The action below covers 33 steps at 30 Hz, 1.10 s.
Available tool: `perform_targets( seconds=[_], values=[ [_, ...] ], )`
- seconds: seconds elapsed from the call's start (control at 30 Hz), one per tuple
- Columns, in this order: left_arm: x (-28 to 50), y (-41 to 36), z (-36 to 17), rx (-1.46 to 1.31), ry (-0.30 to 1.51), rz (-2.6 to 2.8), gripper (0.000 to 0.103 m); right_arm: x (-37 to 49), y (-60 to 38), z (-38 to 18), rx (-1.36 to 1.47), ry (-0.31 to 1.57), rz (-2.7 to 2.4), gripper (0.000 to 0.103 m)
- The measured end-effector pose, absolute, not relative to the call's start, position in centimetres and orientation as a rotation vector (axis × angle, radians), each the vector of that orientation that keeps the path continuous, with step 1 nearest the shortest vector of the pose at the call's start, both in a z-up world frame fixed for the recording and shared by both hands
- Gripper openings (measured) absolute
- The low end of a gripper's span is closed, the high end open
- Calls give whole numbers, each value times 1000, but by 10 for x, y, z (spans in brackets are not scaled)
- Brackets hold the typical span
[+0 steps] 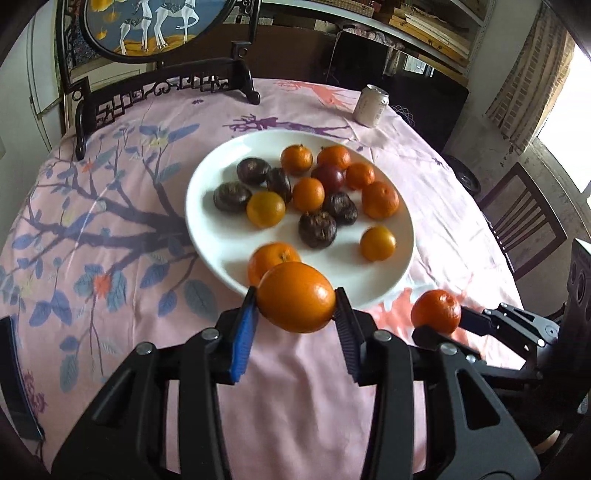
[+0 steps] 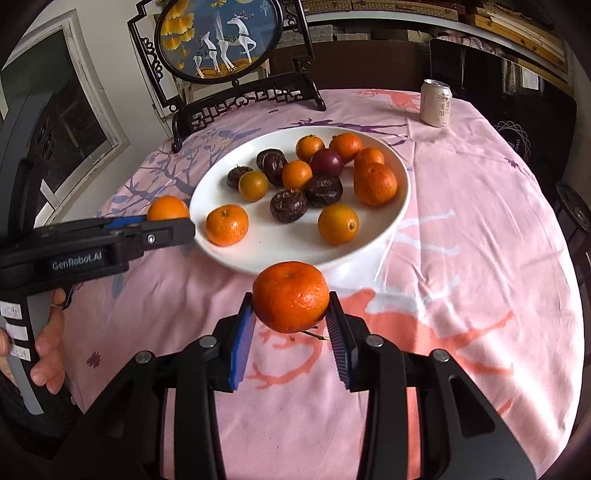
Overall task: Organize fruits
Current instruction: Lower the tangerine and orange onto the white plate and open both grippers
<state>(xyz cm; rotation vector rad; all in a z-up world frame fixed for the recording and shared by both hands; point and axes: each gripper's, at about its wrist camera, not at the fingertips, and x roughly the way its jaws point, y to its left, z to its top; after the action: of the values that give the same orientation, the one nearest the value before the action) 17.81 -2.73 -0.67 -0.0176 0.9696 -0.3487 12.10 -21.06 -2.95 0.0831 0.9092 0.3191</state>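
A white plate (image 1: 207, 206) (image 2: 399, 206) on the pink tablecloth holds several orange citrus fruits and several dark wrinkled fruits. My left gripper (image 1: 295, 308) is shut on a smooth orange (image 1: 295, 297), held above the cloth just in front of the plate's near rim; it shows in the right wrist view (image 2: 168, 208) at the plate's left. My right gripper (image 2: 291, 308) is shut on a mandarin (image 2: 291, 295) in front of the plate; the mandarin shows in the left wrist view (image 1: 436, 311) at the right.
A drink can (image 1: 371, 106) (image 2: 436, 103) stands at the table's far right. A dark carved stand with a round deer picture (image 1: 162, 26) (image 2: 218, 40) stands at the far left edge. A wooden chair (image 1: 524, 218) is beside the table on the right.
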Motion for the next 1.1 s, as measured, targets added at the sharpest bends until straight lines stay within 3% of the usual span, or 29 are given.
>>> perform_targets(
  seconds=[0.23,0.6,0.67,0.7,0.73,0.8,1.0,1.03,1.1],
  values=[
    [256,-55,-2,-13,1004,-324,41,187,-196,-25,15,914,290,39],
    [281,-70,-20,-23,1043,-331,36,215,-194,-35,-19,915,278,40],
    [282,-70,-19,-19,1038,-318,38,215,-196,-34,-29,916,245,65],
    [280,-68,-17,-23,1033,-315,49,211,-198,-31,-36,900,228,66],
    [278,-66,-13,-26,1020,-312,71,205,-200,-27,-48,880,219,67],
    [265,-57,0,-29,955,-286,87,194,-202,-19,-70,854,196,67],
    [214,-39,28,-34,856,-298,99,145,-216,-5,3,818,187,68],
    [203,-36,30,-33,841,-298,100,137,-216,-5,16,811,181,70],
    [182,-32,30,-21,821,-288,100,121,-219,-5,42,788,166,86]
  ],
)
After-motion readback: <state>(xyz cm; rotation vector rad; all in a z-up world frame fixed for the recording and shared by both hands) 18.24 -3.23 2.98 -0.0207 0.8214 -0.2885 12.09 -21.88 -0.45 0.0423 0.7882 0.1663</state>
